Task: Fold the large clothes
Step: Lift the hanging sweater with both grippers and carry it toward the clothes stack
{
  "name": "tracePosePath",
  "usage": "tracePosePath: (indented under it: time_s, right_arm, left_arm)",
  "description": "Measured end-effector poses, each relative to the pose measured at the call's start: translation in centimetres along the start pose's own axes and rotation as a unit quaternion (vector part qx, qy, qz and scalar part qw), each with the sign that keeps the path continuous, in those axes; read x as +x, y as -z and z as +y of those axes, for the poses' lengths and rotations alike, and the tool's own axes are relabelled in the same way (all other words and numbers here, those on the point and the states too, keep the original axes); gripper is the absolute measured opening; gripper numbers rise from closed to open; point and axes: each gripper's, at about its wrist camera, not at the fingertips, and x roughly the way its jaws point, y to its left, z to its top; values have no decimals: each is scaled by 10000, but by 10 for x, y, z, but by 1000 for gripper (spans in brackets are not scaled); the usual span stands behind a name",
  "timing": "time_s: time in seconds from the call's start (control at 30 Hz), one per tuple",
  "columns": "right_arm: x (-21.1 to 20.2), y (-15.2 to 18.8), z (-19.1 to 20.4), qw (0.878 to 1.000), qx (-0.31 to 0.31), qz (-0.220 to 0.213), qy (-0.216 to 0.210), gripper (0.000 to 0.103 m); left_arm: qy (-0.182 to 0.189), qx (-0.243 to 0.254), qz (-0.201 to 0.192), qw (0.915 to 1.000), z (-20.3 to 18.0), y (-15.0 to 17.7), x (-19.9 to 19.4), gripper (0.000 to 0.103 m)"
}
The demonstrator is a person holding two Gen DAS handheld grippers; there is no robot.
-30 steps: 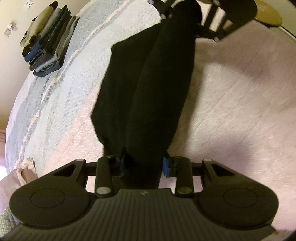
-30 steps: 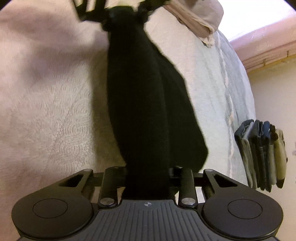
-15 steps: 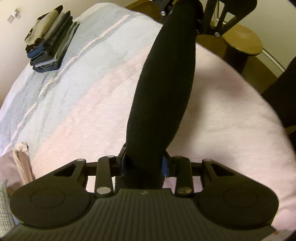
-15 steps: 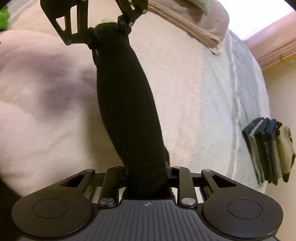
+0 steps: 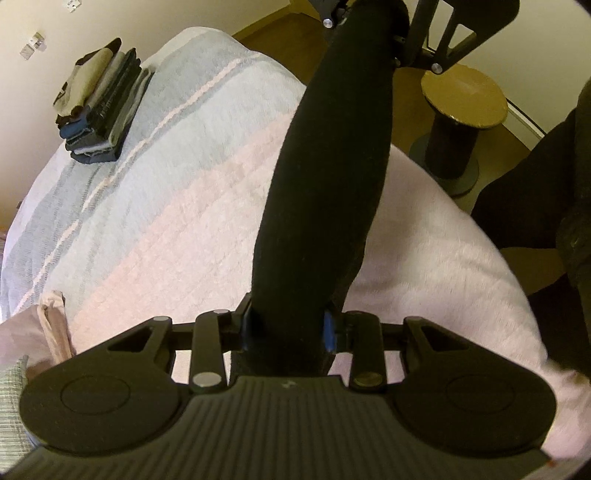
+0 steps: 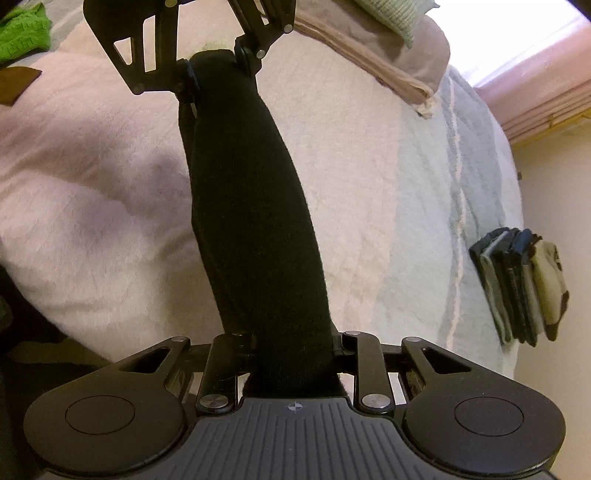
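A black garment (image 5: pixel 325 177) is stretched taut between the two grippers, held in the air above the bed. My left gripper (image 5: pixel 290 328) is shut on one end of it; the other end runs to the right gripper (image 5: pixel 373 44) at the top of the left wrist view. In the right wrist view the same black garment (image 6: pixel 251 221) spans from my right gripper (image 6: pixel 293 350), shut on it, up to the left gripper (image 6: pixel 218 74). The cloth hangs as a narrow bunched band, hiding the fingertips.
Below lies a bed with a pink and pale blue quilt (image 5: pixel 177 206). A stack of folded clothes (image 5: pixel 99 107) sits at its far corner near the wall. A round stool (image 5: pixel 461 107) stands on the floor beside the bed. Pillows (image 6: pixel 373 48) and a green cloth (image 6: pixel 22 33) lie at the other end.
The garment has been lifted off the bed and pulled taut; its loose hanging part is gone from view. Both grippers have risen, showing more of the floor and the stool.
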Motion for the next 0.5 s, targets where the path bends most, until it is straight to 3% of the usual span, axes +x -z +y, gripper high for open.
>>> tracePosePath:
  time_s: [0.5]
  right_arm:
    - [-10,138,-115,9995,-79,-299,59,23]
  left_arm:
    - [-161,-170,154,9996,27,-170,37,31]
